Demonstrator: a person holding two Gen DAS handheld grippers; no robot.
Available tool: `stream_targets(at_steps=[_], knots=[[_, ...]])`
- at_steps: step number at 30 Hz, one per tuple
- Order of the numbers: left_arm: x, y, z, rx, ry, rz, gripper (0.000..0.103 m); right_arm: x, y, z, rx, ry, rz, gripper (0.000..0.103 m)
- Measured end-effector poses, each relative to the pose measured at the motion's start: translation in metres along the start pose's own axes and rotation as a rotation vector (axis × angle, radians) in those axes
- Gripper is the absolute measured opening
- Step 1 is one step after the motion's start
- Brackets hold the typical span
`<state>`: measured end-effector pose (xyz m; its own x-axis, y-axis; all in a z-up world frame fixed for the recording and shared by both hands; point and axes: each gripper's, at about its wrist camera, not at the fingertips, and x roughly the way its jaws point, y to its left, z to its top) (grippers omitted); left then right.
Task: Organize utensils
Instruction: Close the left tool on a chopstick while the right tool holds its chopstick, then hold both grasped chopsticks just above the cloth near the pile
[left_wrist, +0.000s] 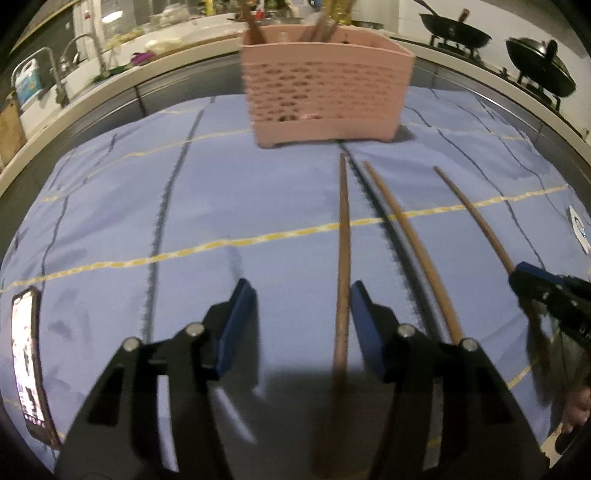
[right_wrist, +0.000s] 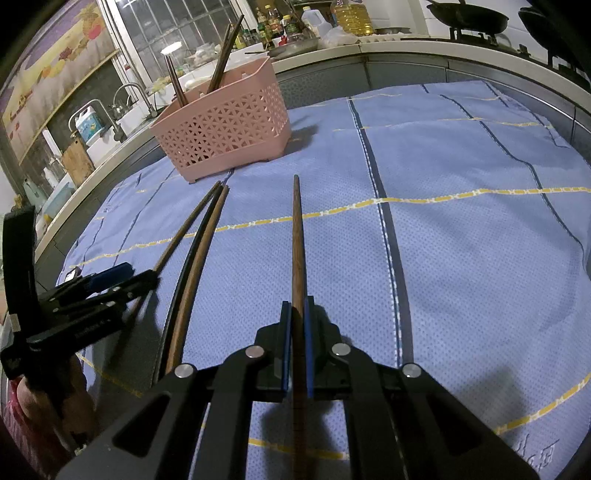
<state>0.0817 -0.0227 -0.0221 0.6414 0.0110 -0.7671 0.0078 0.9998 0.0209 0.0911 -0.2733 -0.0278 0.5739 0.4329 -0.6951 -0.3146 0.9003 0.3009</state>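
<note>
Right wrist view alone shows right tool (right_wrist: 297, 314) pinching a chopstick (right_wrist: 297, 236).

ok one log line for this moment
right gripper: shut on brown wooden chopstick | left gripper: open, around another chopstick

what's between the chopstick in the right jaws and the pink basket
Nothing visible. The right gripper is shut on a chopstick whose tip points past the pink basket; only bare blue cloth lies between. The two loose chopsticks lie off to the side.
</note>
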Motion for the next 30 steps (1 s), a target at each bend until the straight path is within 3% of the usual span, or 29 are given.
stream_targets(at_steps=[2,15,17,19,30], knots=[[-0.002,0.005,-0.002,0.005,-0.004,-0.009,0.045,0.0,0.001,0.0,-0.003,-0.001,-0.003,0.007],[-0.003,-0.002,-0.002,0.024,-0.012,0.033,0.042,0.0,0.002,0.0,-0.009,0.0,-0.011,0.007],[-0.004,-0.005,-0.002,0.041,-0.013,0.034,0.03,0.0,0.002,0.0,-0.009,0.002,-0.013,0.007],[-0.005,-0.008,-0.003,0.058,-0.01,0.012,0.007,0.001,0.003,0.0,-0.014,0.005,-0.018,0.007],[-0.019,0.022,-0.024,0.006,0.003,-0.031,0.007,-0.005,0.01,-0.009,-0.058,0.018,-0.033,0.007]])
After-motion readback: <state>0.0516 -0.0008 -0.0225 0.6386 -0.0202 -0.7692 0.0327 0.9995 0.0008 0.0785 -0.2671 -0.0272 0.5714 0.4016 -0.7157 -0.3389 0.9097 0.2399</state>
